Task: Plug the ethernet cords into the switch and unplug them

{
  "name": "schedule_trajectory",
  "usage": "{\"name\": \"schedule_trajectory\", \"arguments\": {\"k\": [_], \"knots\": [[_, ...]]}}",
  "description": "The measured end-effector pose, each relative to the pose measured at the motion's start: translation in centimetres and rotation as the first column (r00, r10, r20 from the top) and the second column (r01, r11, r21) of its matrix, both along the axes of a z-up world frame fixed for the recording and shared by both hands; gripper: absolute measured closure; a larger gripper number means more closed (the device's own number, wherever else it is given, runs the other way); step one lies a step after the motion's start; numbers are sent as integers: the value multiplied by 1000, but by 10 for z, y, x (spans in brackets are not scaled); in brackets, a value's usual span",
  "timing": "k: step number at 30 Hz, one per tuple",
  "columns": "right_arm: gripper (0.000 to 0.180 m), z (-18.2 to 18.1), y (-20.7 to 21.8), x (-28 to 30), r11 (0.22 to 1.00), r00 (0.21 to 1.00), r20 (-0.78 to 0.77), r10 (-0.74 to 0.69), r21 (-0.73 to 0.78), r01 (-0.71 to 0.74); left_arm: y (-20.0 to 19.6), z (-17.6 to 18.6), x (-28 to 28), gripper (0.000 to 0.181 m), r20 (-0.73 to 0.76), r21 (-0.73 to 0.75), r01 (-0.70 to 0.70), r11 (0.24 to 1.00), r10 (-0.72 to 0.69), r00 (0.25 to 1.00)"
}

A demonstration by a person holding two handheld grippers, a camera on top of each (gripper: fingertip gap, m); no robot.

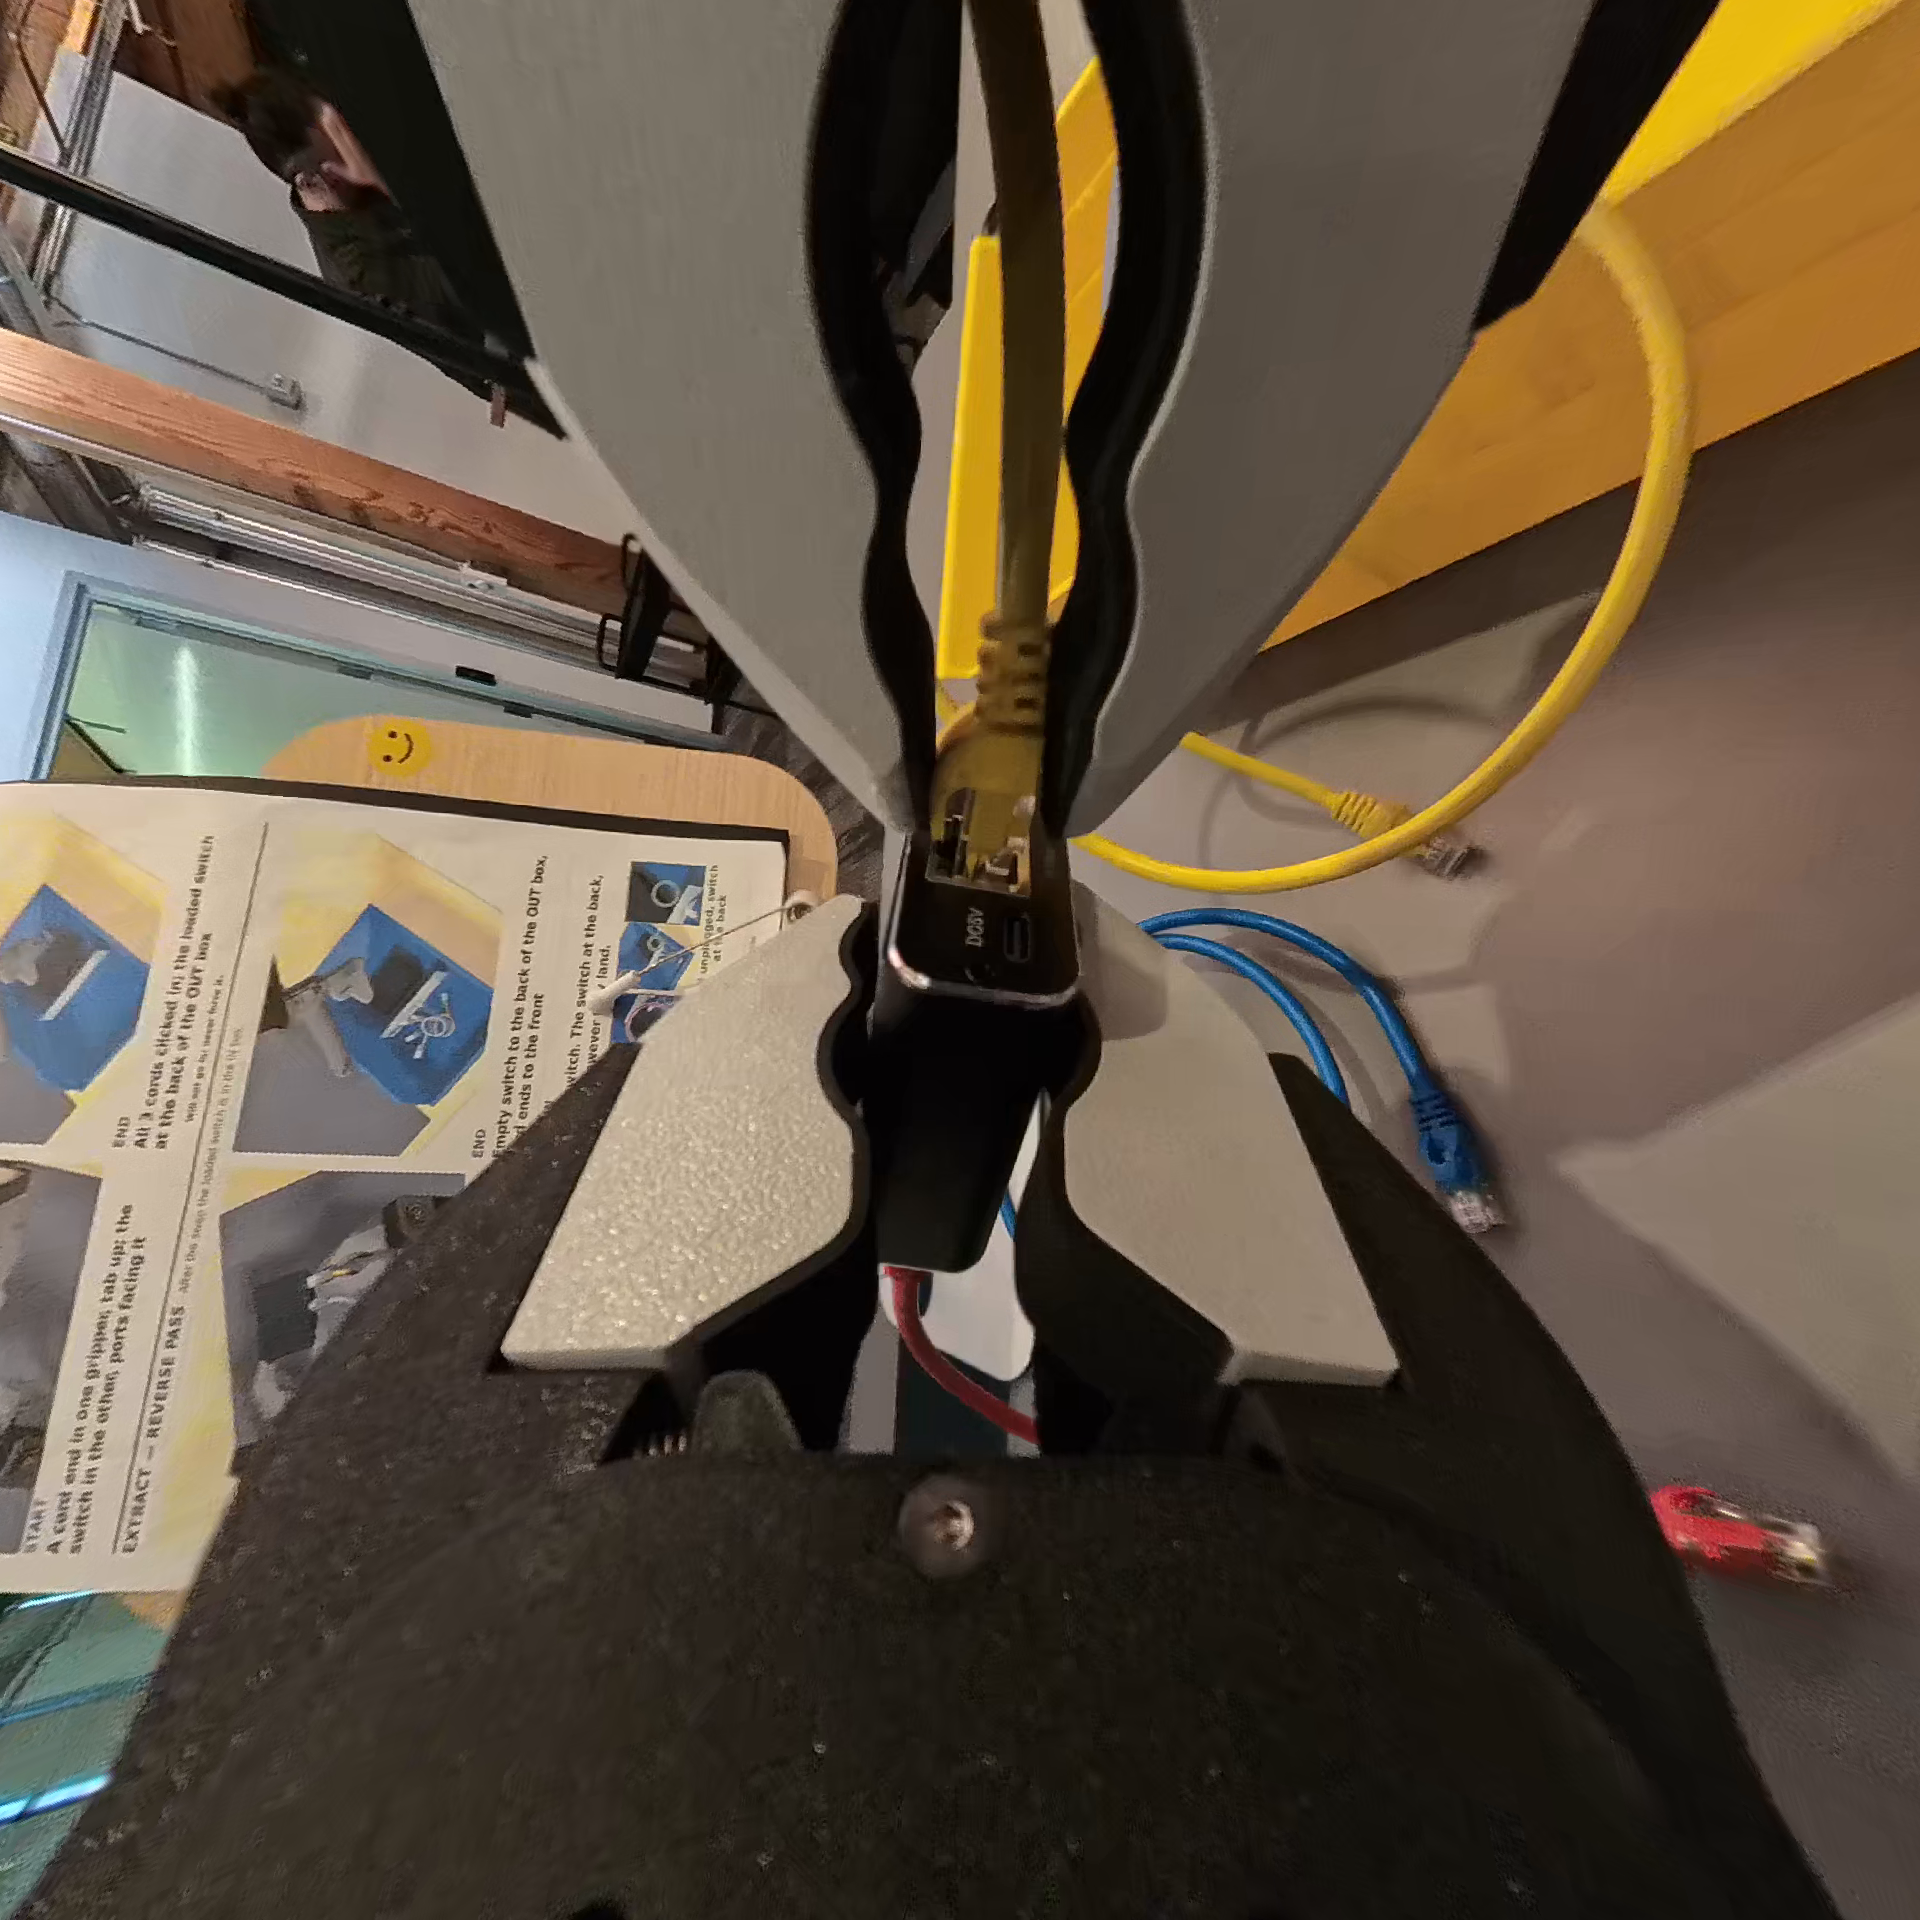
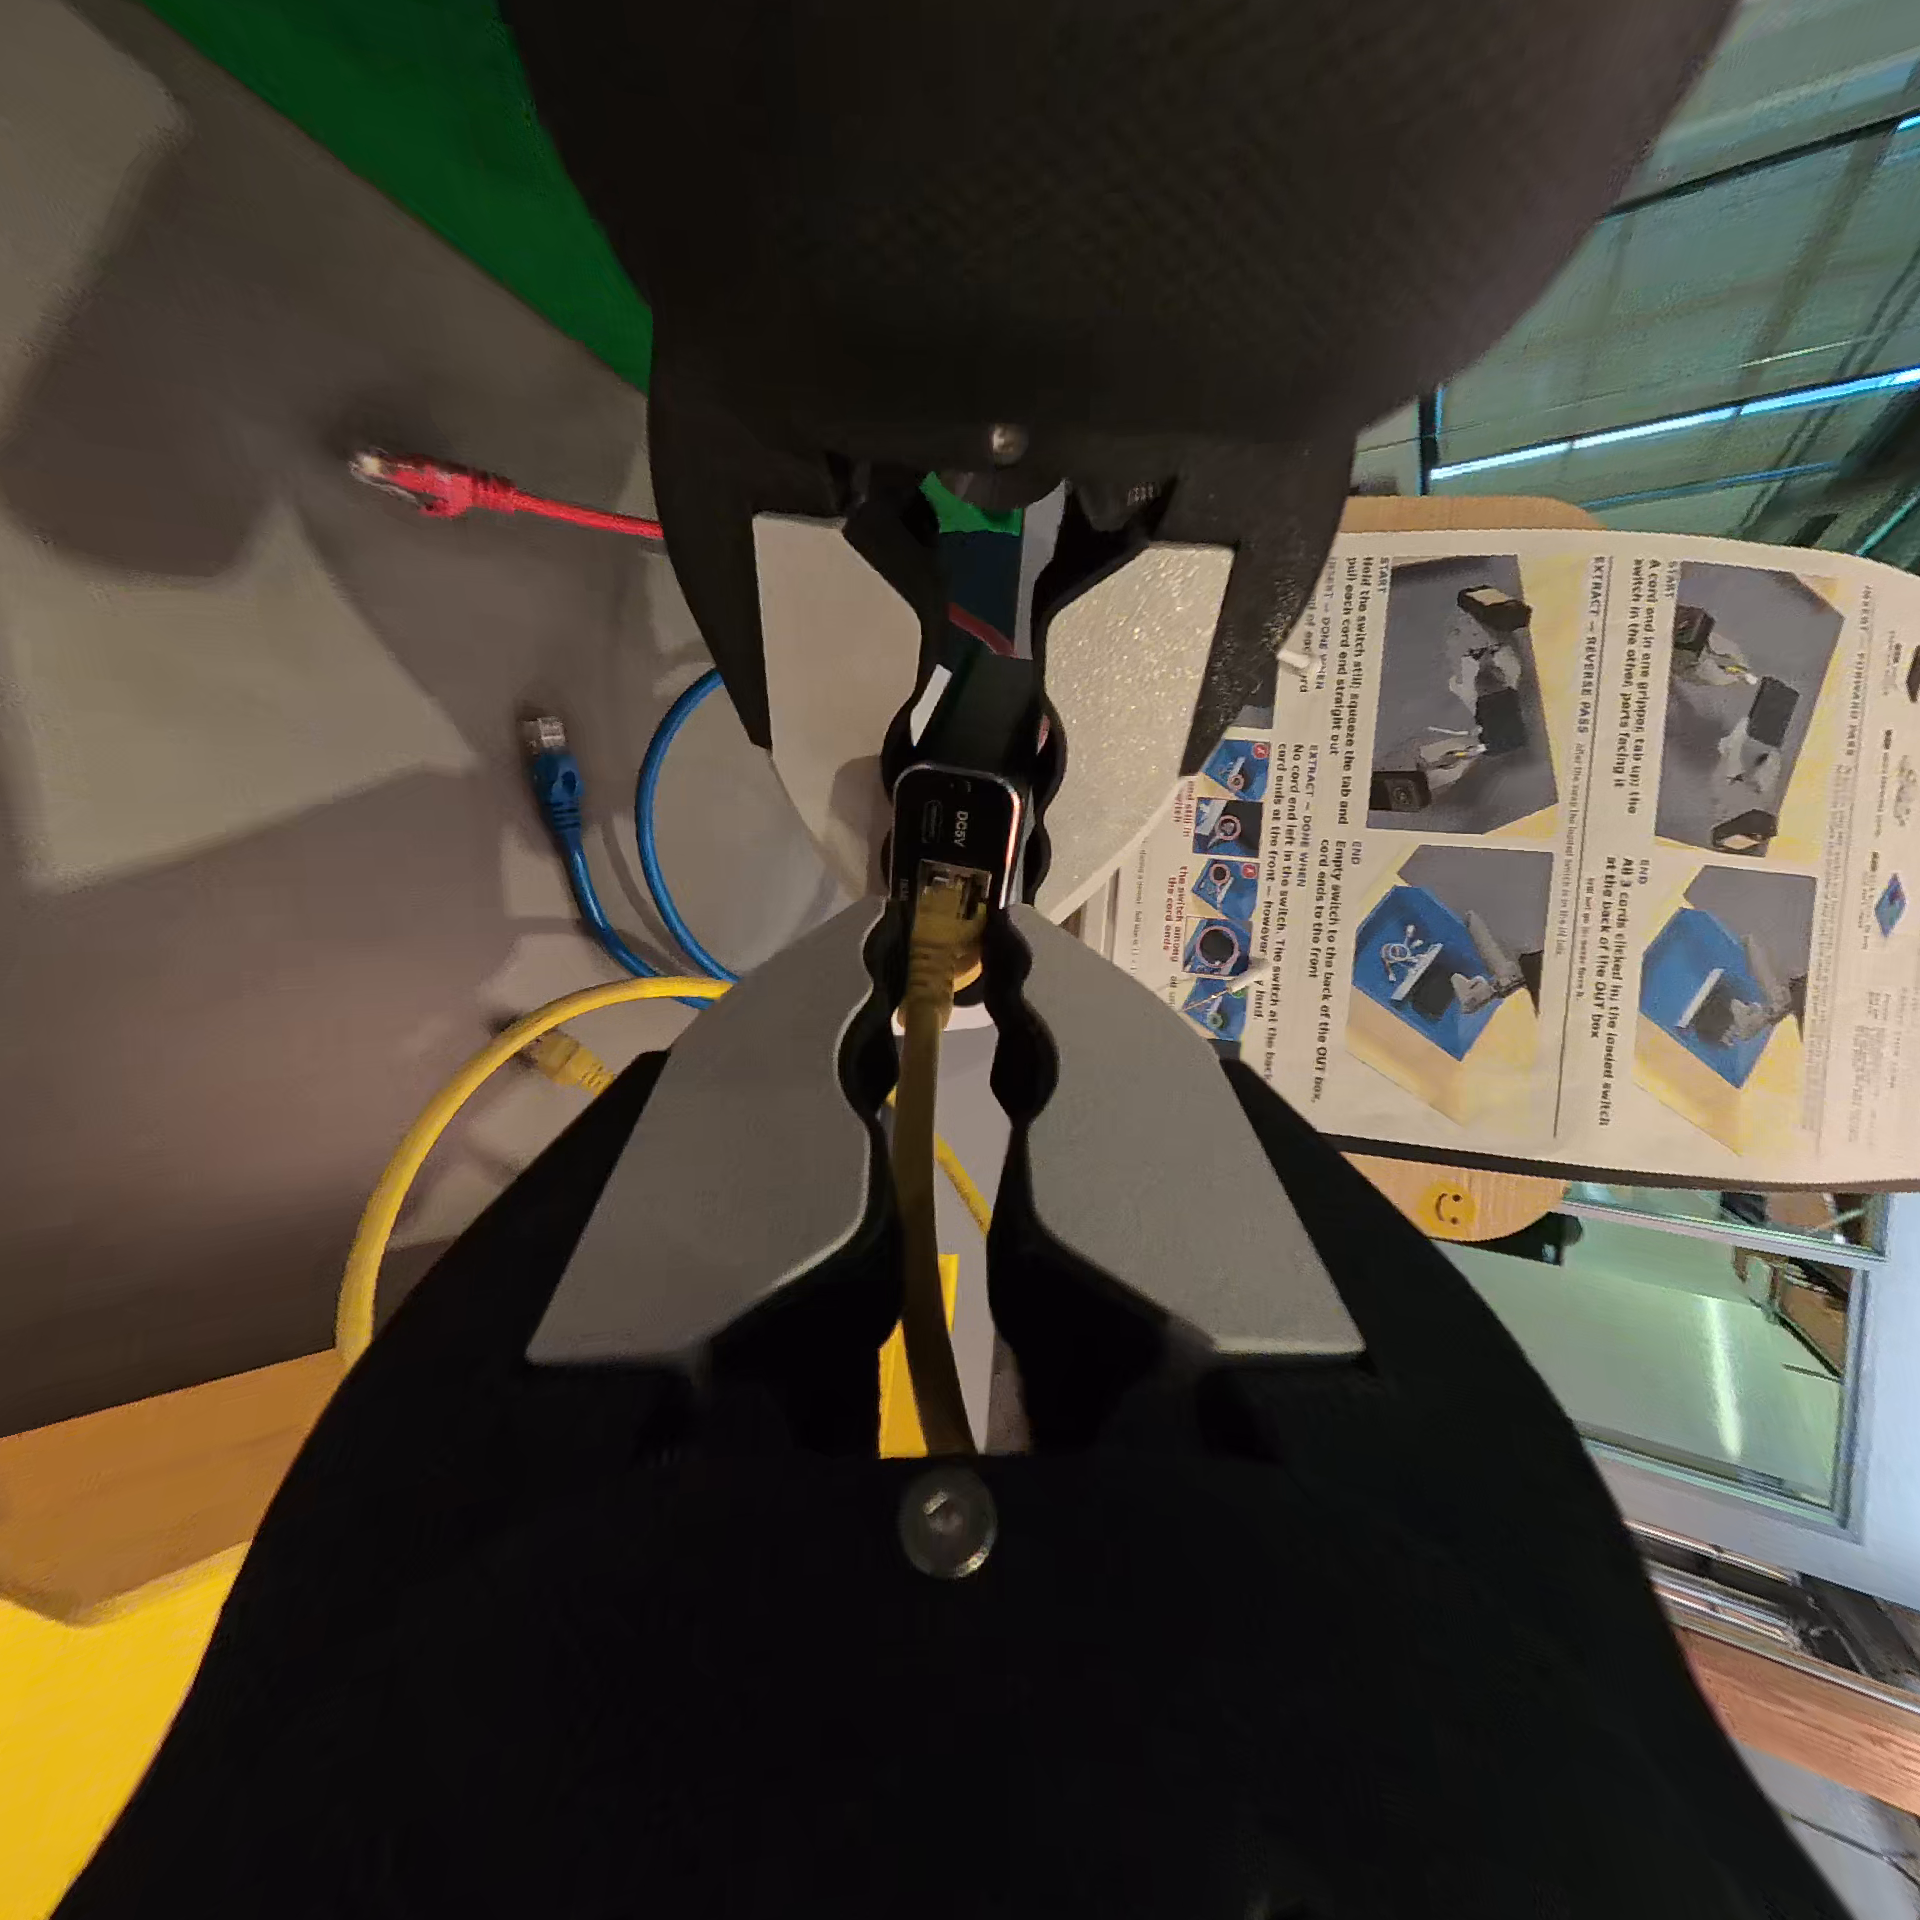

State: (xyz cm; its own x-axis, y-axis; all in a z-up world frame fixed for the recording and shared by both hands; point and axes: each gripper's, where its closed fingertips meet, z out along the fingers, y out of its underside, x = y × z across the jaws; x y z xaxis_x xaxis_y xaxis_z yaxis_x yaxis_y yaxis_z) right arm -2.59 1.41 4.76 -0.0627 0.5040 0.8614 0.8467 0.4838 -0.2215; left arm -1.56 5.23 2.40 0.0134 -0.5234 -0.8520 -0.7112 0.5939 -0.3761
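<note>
The left gripper [image 1: 971, 1049] is clenched on the black switch [image 1: 971, 1039], its port face turned toward the right gripper [image 2: 940, 956], which is clamped on the plug of the yellow cord [image 2: 925, 1195]. The plug sits at the mouth of a port; whether it is fully seated cannot be told, since the fingers crowd both sides and the port's inside is dark. The switch's far end is hidden between the left pads. A short white marking and a small slot show on its face beside the port. The yellow cord runs back between the right fingers and loops onto the grey table [image 1: 1714, 935], its free plug lying there. A blue cord [image 1: 1382, 1029] coils just beside the left gripper, partly hidden behind it, one plug in sight. A red cord [image 2: 499, 499] passes under the left gripper, so its middle is hidden; its plug lies apart on the table. A printed sheet [image 2: 1558, 883] with photographs and text rests on a wooden board [image 2: 1496, 1216] bearing a yellow smiley sticker. A yellow box wall [image 1: 1558, 343] edges the table, with a green surface [image 2: 416, 156] opposite. Beyond are glass panels, a timber beam, and a person, blurred.
</note>
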Motion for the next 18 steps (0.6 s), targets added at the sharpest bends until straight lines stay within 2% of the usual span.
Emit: {"name": "schedule_trajectory", "arguments": {"k": [4,7,10,18], "knots": [[165,-3,-2,1,999,1000,-6,23,-25,-23,-3,-5,2,152,-6,-55,11,998,-11,1000],[165,5,-3,-6,995,990,-116,82,-51,-89,-7,-1,-3,153,11,-126,24,992,-23,1000],[165,13,-2,-8,994,982,-159,102,-30,-108,-8,6,-4,154,29,-116,4,993,-1,1000],[164,15,-3,-6,994,984,-146,105,5,-105,-7,12,-4,154,11,-35,-27,999,27,1000]]}}
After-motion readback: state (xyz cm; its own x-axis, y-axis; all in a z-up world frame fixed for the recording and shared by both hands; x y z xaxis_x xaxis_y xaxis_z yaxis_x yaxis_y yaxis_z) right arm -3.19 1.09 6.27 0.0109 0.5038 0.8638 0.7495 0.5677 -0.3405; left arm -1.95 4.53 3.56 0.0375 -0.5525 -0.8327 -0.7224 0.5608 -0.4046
